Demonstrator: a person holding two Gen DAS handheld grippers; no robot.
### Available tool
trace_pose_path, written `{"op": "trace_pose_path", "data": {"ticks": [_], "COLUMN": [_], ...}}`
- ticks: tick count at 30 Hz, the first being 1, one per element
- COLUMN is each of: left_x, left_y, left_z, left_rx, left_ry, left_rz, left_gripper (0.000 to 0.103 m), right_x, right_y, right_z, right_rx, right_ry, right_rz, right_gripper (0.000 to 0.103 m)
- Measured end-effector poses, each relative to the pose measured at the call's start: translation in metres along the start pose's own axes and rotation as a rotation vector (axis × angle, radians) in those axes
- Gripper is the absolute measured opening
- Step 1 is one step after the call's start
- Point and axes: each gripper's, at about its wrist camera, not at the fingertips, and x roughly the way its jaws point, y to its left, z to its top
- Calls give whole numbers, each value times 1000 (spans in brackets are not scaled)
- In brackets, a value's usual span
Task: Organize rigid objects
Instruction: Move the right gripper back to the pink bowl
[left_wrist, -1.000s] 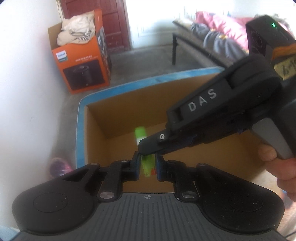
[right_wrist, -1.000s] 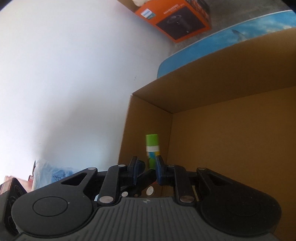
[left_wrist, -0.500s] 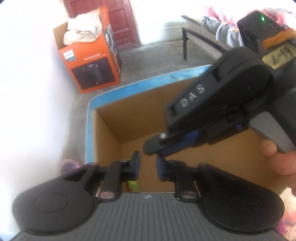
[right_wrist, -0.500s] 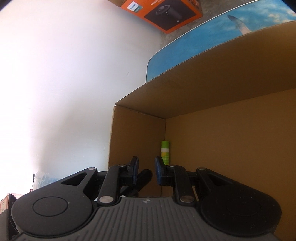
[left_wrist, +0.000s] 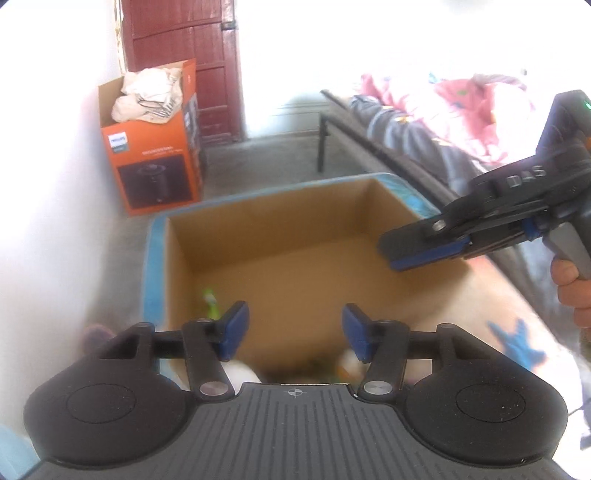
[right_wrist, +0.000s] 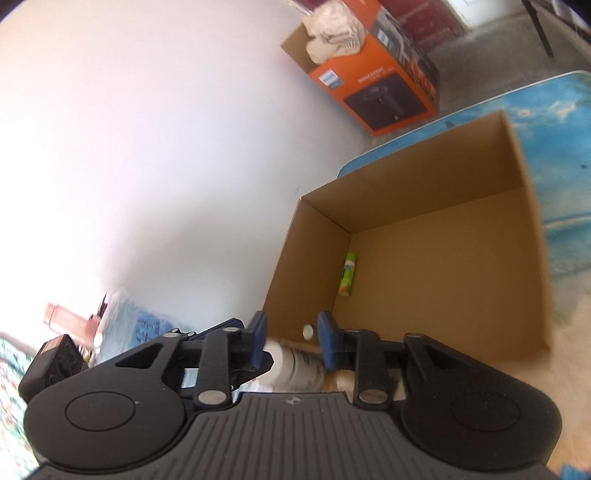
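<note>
An open brown cardboard box (right_wrist: 436, 254) sits on a blue table top printed with a beach scene (right_wrist: 554, 122), its flaps out of the way and its floor almost bare. The one thing in it is a small green tube with a printed label (right_wrist: 347, 274), lying on its side on the box floor close along the left wall, near the corner; in the left wrist view the same tube (left_wrist: 210, 301) shows only as a blurred green streak by that wall.

The left gripper (left_wrist: 293, 332) hangs above the near rim of the box with its blue-padded jaws spread wide and nothing between them. The right gripper (right_wrist: 291, 341) also has its jaws parted and grips nothing; seen from the left wrist camera it (left_wrist: 424, 251) reaches in over the right wall of the box. Just below and between its fingers, outside the near wall of the box, lies a white cylindrical bottle (right_wrist: 291, 369), with other blurred items beside it that I cannot make out.

On the floor beyond the table stands an orange appliance carton (left_wrist: 155, 162), open at the top and stuffed with pale crumpled cloth (left_wrist: 147, 96).
</note>
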Motion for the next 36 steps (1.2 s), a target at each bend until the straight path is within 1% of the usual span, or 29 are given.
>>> {"op": "trace_pose_path", "data": {"ticks": [1, 3, 5, 8, 11, 13, 15, 17, 19, 21, 25, 31, 34, 36], "left_x": [-4, -8, -11, -6, 7, 16, 25, 33, 36, 45, 60, 75, 79, 81], "left_y": [-4, -17, -28, -41, -50, -54, -53, -50, -46, -44, -39, -35, -36, -36], "left_z": [-8, -25, -44, -68, -82, -87, -88, -90, -93, -93, -93, -93, -94, -95], "left_rx": [-10, -27, -54, -90, -112, -113, -116, -138, -162, -175, -204, -237, -240, -242], "left_ry": [-10, -23, -25, -20, -16, -6, 6, 12, 11, 28, 56, 72, 70, 66], "left_rz": [-16, -52, -90, -137, -150, -162, -154, -166, -204, -230, -256, -283, -287, -285], "left_gripper": [56, 56, 56, 56, 55, 54, 52, 49, 49, 49, 48, 48, 44, 38], "right_x": [-9, -24, -32, -28, -17, -8, -3, 2, 0, 1, 7, 22, 25, 26], "right_y": [2, 4, 0, -7, -13, -15, -13, -14, -19, -24, -28, -32, -36, -38], "right_z": [-12, -38, -64, -96, -114, -120, -123, -126, -130, -130, -123, -121, -122, -122], "right_rx": [-19, -56, -65, -64, -77, -99, -117, -110, -83, -59, -38, -16, -8, 1], "right_ry": [-17, -49, -74, -83, -98, -102, -100, -100, -102, -110, -115, -77, -74, -73], "right_rz": [-10, -31, -50, -73, -123, -146, -157, -143, -123, -115, -91, -80, -87, -87], "right_gripper": [47, 47, 47, 47, 47, 47, 47, 47, 44, 42, 41, 39, 38, 38]}}
